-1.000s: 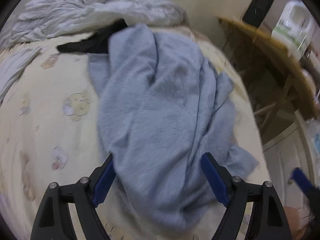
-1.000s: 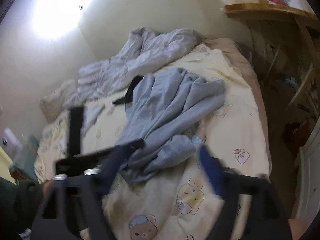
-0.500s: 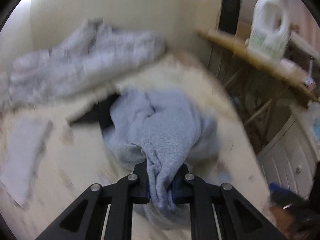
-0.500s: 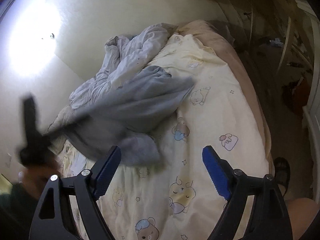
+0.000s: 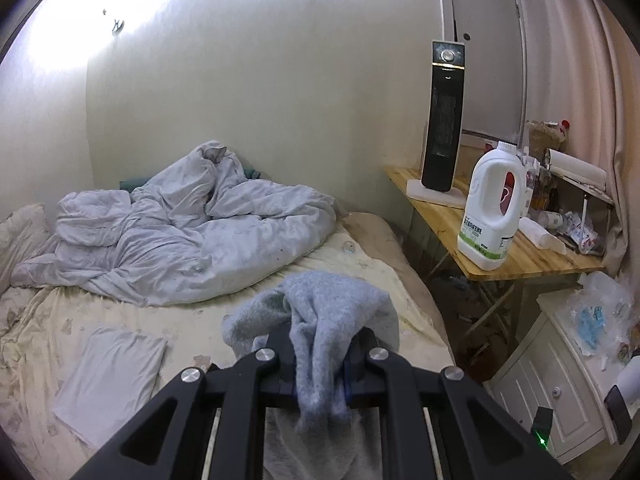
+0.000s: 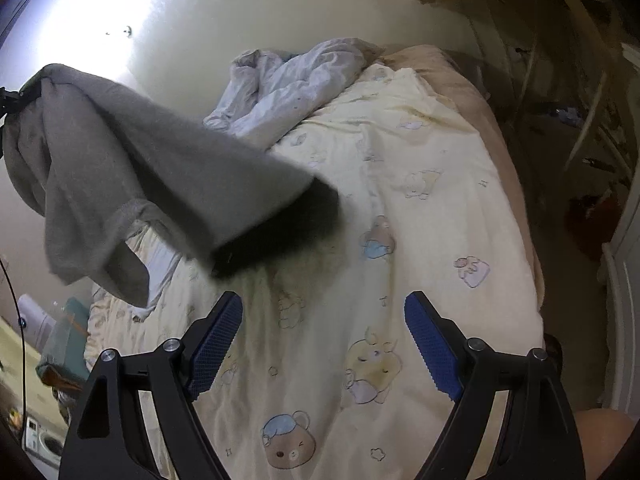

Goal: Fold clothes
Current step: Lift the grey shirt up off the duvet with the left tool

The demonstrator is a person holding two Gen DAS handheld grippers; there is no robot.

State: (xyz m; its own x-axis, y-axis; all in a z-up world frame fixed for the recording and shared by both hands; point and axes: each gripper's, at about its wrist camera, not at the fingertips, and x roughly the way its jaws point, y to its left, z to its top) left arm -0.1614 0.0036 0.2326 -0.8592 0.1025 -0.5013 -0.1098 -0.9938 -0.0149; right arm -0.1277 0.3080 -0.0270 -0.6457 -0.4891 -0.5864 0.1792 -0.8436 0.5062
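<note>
- Across the bed [image 5: 120, 320], a crumpled pale duvet [image 5: 192, 236] is lying heaped toward the far wall, and a flat white folded cloth [image 5: 108, 376] is resting on the cream sheet at near left in the left wrist view.
- To the right of the bed a wooden tabletop [image 5: 532, 256] is carrying a white jug [image 5: 494, 208] with a green label and a tall black tower heater [image 5: 442, 116]; a white cabinet [image 5: 560, 380] is standing below it at lower right.
- Left gripper [image 5: 320, 376] is clamping a bunch of the grey fleece garment [image 5: 320, 320]; its fingers are pressing narrow against the cloth, which is bulging up ahead of them and hanging down behind.
- From the right wrist view the grey fleece garment [image 6: 132, 168] is hanging in the air above the bed, its high end at far left, its long axis slanting down and to the right toward the sheet's middle.
- A hemmed end is dangling at lower left; the lower right end is blurring dark.
- Whether the lowest end is touching the sheet cannot be told.
- Right gripper [image 6: 323, 344] is holding nothing, its blue-padded fingers [image 6: 430, 344] spreading wide over the cartoon bear print.
- Garment is sitting up and left of those fingers, apart from them.
</note>
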